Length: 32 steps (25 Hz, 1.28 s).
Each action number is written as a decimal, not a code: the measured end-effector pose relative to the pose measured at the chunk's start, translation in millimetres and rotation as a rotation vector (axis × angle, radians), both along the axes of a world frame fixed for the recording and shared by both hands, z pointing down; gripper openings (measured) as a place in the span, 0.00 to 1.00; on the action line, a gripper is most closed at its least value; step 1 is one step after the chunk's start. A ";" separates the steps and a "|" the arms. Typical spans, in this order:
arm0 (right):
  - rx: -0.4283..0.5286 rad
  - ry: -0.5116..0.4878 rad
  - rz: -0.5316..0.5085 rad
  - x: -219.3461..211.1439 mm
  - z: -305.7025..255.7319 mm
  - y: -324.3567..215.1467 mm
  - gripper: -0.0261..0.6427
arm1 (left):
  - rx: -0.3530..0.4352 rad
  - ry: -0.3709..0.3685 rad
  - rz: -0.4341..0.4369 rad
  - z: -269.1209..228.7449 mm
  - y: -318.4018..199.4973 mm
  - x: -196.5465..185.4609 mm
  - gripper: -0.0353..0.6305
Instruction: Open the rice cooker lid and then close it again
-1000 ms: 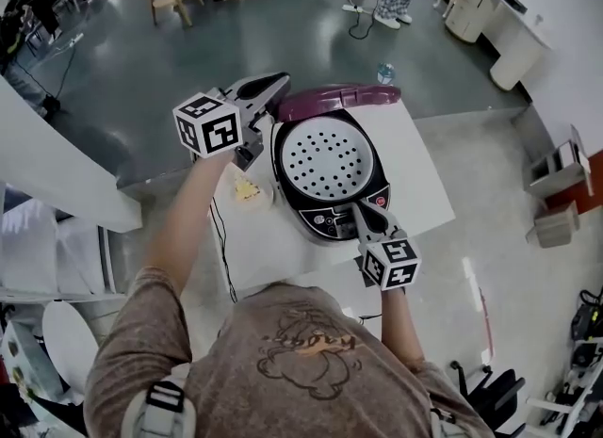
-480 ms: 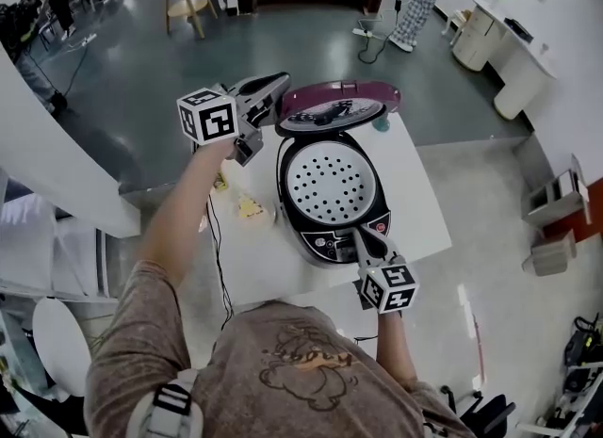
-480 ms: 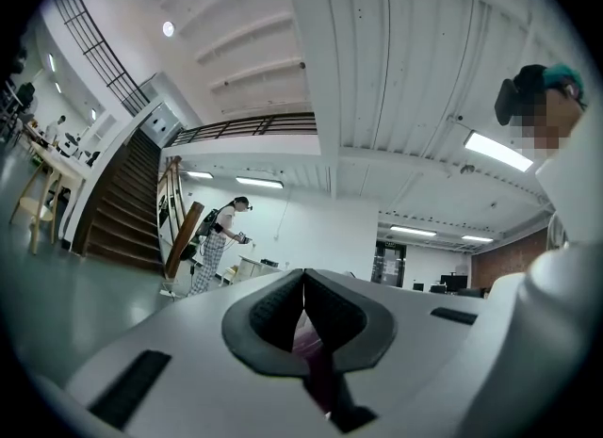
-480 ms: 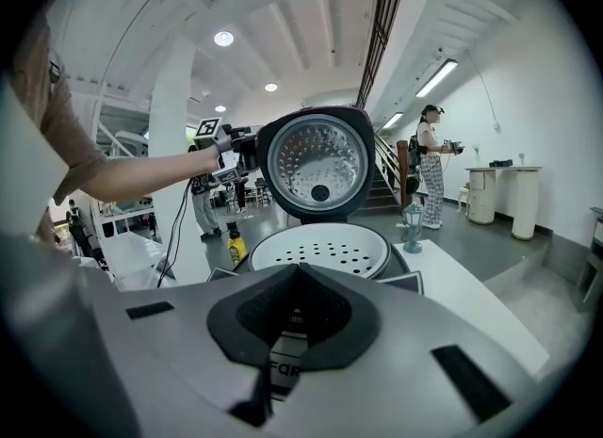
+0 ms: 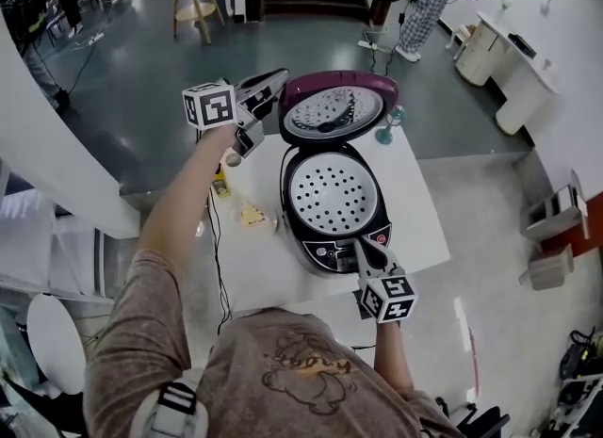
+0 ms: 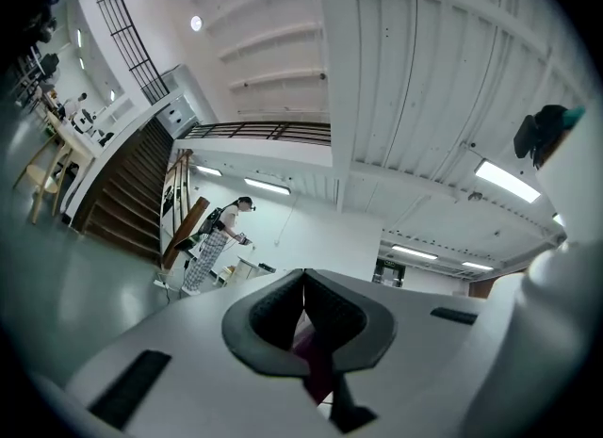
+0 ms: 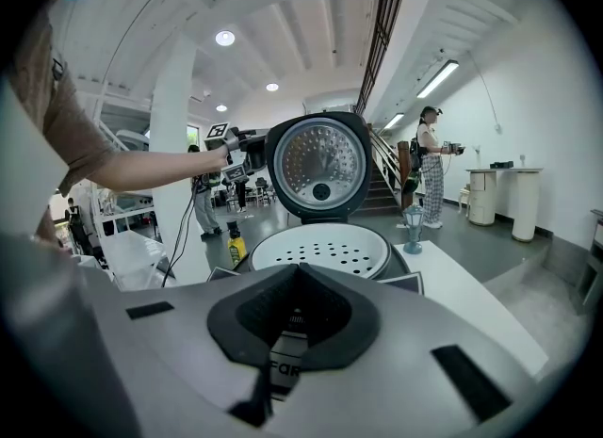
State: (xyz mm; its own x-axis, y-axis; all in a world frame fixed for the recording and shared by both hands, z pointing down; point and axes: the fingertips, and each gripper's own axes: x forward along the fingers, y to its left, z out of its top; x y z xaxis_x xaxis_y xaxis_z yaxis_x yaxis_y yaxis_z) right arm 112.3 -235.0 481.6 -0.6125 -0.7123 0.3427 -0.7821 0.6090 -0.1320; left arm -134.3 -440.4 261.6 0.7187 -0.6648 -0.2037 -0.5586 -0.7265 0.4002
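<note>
**Rice cooker with lid raised, one gripper at the lid and one at the front**

The rice cooker [image 5: 325, 243] stands on the white table [image 5: 419, 210]. Its maroon lid [image 5: 334, 106] is upright on the hinge at the cooker's far side, with the silvery inner face turned toward the person. A white perforated tray [image 5: 334, 191] fills the cooker's mouth.

Left gripper [image 5: 281, 78]: the fingers are closed together and hold nothing. Their tips are at the lid's left rim, and the left gripper view shows a maroon sliver behind them.

Right gripper [image 5: 363, 246]: the fingers are likewise pressed together and empty, with their tips at the control panel on the cooker's near face.

A small yellow bottle [image 5: 220, 185] stands to the cooker's left.
</note>
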 end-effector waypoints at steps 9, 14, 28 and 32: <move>0.004 0.002 0.002 1.1 4.2 -1.7 0.04 | 0.011 -0.022 -0.040 8.3 -2.0 -7.5 0.09; 0.003 -0.001 0.001 1.3 5.6 -2.1 0.04 | 0.070 -0.032 -0.046 1.4 5.9 -13.5 0.09; 0.004 -0.002 0.004 1.0 2.7 -1.4 0.04 | 0.173 -0.141 0.042 -1.1 23.7 8.9 0.55; 0.007 0.001 0.007 1.2 4.3 -2.1 0.04 | 0.182 -0.149 0.068 0.3 25.5 17.4 0.55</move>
State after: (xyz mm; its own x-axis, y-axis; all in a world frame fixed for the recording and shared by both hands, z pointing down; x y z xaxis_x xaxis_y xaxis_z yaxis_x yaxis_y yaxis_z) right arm 113.5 -237.1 485.8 -0.6075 -0.7186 0.3385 -0.7862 0.6047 -0.1272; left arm -116.9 -414.9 261.9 0.7918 -0.5757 -0.2041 -0.5489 -0.8172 0.1756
